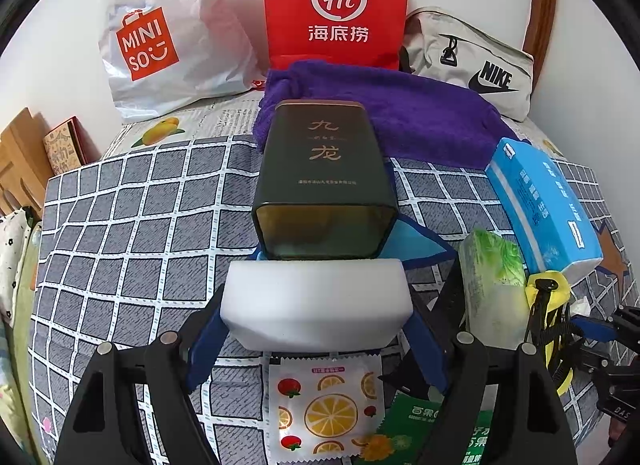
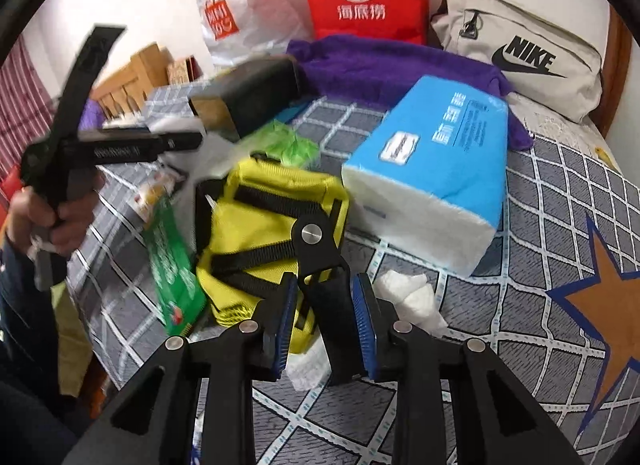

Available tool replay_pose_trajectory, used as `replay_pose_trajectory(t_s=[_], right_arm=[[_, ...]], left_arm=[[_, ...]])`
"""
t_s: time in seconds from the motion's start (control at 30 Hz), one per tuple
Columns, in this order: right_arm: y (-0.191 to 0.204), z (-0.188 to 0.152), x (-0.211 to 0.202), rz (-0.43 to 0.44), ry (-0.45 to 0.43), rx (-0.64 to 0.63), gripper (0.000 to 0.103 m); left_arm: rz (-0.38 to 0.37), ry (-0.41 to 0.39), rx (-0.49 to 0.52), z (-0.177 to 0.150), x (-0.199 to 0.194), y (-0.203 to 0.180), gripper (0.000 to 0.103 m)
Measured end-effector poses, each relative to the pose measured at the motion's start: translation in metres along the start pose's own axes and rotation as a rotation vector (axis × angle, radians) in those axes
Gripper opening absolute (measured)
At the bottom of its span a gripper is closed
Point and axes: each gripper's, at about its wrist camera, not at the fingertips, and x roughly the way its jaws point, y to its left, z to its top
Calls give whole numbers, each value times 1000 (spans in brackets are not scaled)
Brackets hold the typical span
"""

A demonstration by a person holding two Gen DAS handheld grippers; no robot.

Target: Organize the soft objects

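In the left wrist view my left gripper [image 1: 316,321] is shut on a white foam sponge block [image 1: 316,301], held just in front of the open mouth of a dark green tin [image 1: 326,185] lying on its side on the bed. In the right wrist view my right gripper [image 2: 326,305] is shut on the black strap [image 2: 328,317] of a yellow bag [image 2: 272,233], which rests on the checked bedspread. The left gripper also shows at the left of the right wrist view [image 2: 120,149], blurred.
A purple towel [image 1: 384,113], blue tissue pack [image 2: 436,161], green-printed packet [image 1: 494,277], crumpled tissue [image 2: 412,297], fruit-print sachet [image 1: 326,405] and green leaflet [image 2: 172,261] lie around. A Miniso bag [image 1: 160,33], red bag [image 1: 336,5] and Nike pouch [image 1: 472,61] lean on the wall.
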Motion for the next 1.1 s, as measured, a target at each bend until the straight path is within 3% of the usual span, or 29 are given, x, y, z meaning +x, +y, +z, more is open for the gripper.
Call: replay_pose_trajectory(t_s=[0.07,0.13,0.27,0.3,0.33,0.83,1.07,1.1], right_arm=[[-3,0,0,24,-1,15,32],[-3,-1,5,44,11,17,42],[-2,-1,7,43,-5,8,42],[-3,-2,7,51,-3,13,39],[-4,-2,7,54,-4,17,29],[-2,11,-28,25,-55,38,26],[-6,4,-15,44,4,50,26],[-7,2,-13,48,9,54,20]], left_arm=[[2,0,2,-1,-1,-1,80],[1,0,-2,-1,-1,-1,80],[3,0,4,-1,-1,-2,80],[2,-1,5,-1,-2,-2,80],[2,-1,5,-1,-2,-2,80],[-9,-48,-8,4,-32,4,79],[-1,-57,-18,5,-42,8,79],[0,-55,-18,4,-41,8,79]])
